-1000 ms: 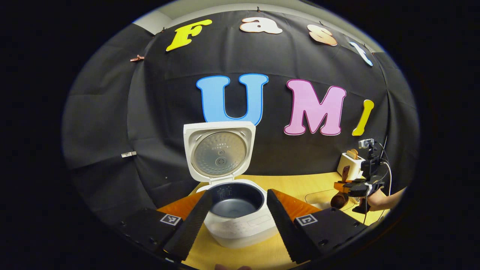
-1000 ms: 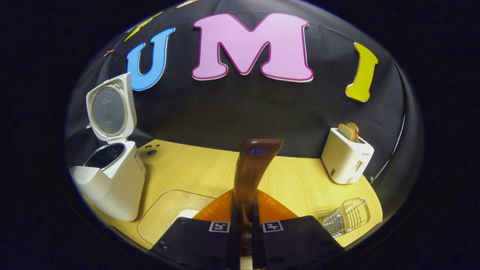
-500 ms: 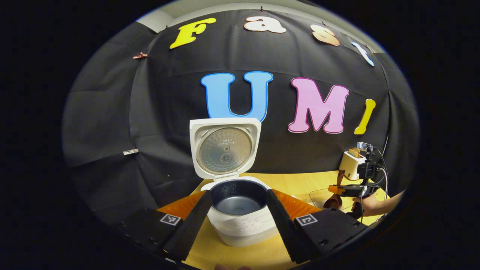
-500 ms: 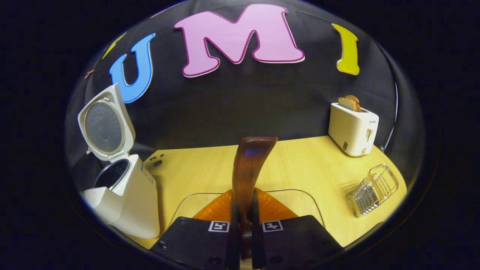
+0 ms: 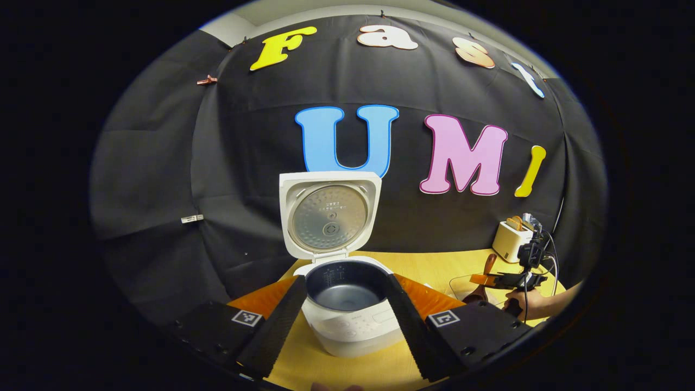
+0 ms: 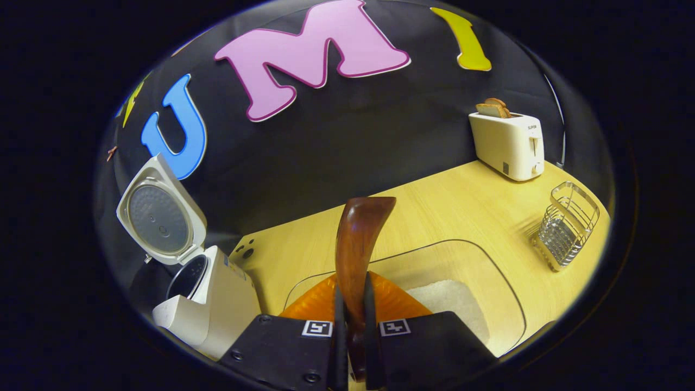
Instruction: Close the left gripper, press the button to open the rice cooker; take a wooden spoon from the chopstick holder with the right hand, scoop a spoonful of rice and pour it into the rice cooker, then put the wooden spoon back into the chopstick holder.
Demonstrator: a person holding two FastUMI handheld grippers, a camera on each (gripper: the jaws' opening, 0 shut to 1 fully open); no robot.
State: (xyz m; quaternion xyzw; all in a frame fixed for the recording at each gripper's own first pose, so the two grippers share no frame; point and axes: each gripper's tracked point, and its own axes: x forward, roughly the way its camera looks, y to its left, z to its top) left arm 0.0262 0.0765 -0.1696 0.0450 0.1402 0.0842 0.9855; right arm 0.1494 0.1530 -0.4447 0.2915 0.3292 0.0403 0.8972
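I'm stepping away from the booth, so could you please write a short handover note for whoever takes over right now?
Left gripper: open, in front of the rice cooker, lid up, pot empty.
Right gripper: shut on the wooden spoon, above the clear tray of rice.
Chopstick holder: on the table by the toaster.
Done: cooker opened, spoon taken.
Left: scoop rice, pour it into the cooker, return the spoon.
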